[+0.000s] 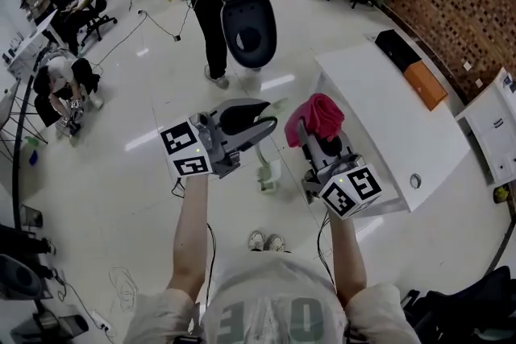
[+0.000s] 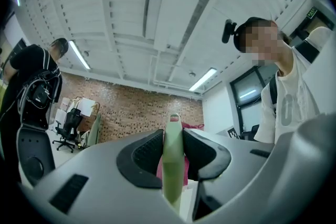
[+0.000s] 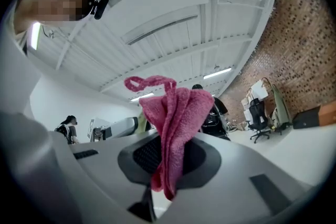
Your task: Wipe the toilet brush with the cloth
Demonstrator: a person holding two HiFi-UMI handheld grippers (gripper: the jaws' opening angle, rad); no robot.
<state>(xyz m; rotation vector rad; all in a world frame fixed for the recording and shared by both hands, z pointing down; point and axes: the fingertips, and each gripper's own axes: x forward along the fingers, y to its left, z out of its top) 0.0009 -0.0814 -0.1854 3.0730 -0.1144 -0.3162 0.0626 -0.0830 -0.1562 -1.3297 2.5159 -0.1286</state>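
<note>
In the head view my left gripper (image 1: 268, 118) is shut on the pale green handle of the toilet brush (image 1: 265, 172), whose lower end hangs below the jaws over the floor. The left gripper view shows that handle (image 2: 172, 165) pinched upright between the two black pads of the left gripper (image 2: 172, 136). Just to the right, my right gripper (image 1: 316, 139) is shut on a bunched pink cloth (image 1: 317, 117). In the right gripper view the cloth (image 3: 176, 113) stands up out of the right gripper (image 3: 168, 150). The two grippers are close together, held up in the air.
A white table (image 1: 387, 125) at the right carries a black box (image 1: 397, 48) and an orange box (image 1: 425, 84). A person in black (image 1: 211, 4) stands ahead holding a dark chair seat (image 1: 248, 30). Another person (image 1: 60, 84) crouches at the left. Office chairs line the back.
</note>
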